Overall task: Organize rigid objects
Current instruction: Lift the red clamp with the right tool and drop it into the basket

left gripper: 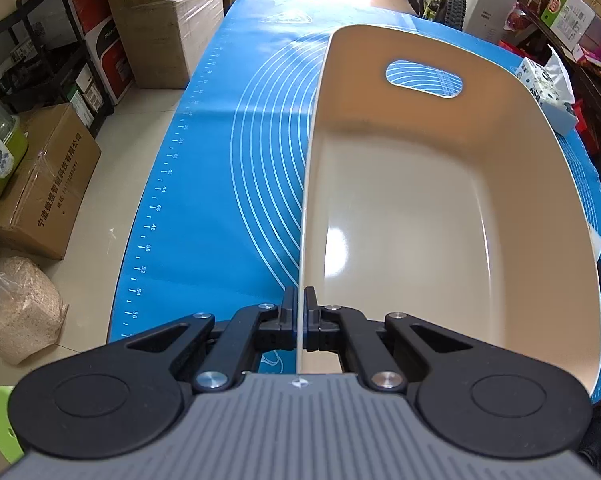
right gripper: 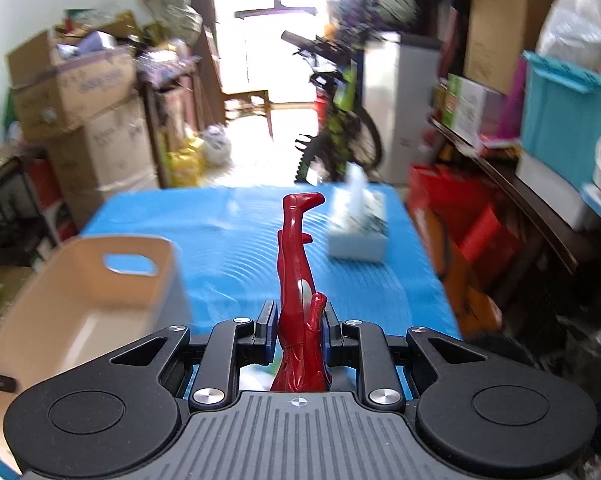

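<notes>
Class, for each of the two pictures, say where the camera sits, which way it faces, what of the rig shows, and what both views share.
Left wrist: on the left gripper, looking forward and down along its fingers, shut on the side wall of the empty beige plastic bin with cut-out handle.
Right wrist: on the right gripper, higher and facing across the table toward the window, shut on a red plastic action figure, legs pointing away.
Shared: the bin, the blue silicone mat, the white tissue box.

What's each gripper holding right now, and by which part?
Left gripper: beige bin, by its side wall's rim. Right gripper: red figure, around its torso, legs pointing away.
</notes>
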{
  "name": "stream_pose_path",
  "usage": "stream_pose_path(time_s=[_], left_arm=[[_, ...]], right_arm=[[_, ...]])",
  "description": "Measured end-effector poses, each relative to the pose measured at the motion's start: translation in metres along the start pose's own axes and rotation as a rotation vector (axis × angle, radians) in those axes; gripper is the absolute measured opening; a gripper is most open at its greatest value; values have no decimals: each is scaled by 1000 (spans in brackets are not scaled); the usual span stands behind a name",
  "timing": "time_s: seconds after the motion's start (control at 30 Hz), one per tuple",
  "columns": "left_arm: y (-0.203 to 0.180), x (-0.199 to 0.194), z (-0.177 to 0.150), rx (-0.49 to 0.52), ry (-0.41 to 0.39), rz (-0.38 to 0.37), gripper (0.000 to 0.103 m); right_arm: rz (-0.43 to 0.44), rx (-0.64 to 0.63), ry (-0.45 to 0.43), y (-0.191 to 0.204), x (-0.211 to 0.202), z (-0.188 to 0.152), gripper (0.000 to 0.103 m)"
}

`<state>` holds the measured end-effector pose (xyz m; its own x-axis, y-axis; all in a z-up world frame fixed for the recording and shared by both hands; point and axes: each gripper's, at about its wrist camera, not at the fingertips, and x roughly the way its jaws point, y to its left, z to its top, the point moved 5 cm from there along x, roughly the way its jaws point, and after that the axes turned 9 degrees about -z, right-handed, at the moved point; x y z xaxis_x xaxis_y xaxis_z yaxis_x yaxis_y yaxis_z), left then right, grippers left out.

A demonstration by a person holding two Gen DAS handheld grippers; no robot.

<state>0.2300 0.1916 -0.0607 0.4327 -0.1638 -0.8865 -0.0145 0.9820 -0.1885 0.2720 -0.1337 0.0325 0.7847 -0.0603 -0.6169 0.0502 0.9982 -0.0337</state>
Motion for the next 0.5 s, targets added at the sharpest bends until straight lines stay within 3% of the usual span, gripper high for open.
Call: stream_pose_path(time_s=[0.2, 0.5], left_arm=[[1, 2, -2, 3, -3, -1, 3], [0, 3, -1, 24, 4, 4, 3]], right_arm=[[94, -21, -11, 60, -3, 11, 31], [158, -115, 59, 137, 12, -15, 31]])
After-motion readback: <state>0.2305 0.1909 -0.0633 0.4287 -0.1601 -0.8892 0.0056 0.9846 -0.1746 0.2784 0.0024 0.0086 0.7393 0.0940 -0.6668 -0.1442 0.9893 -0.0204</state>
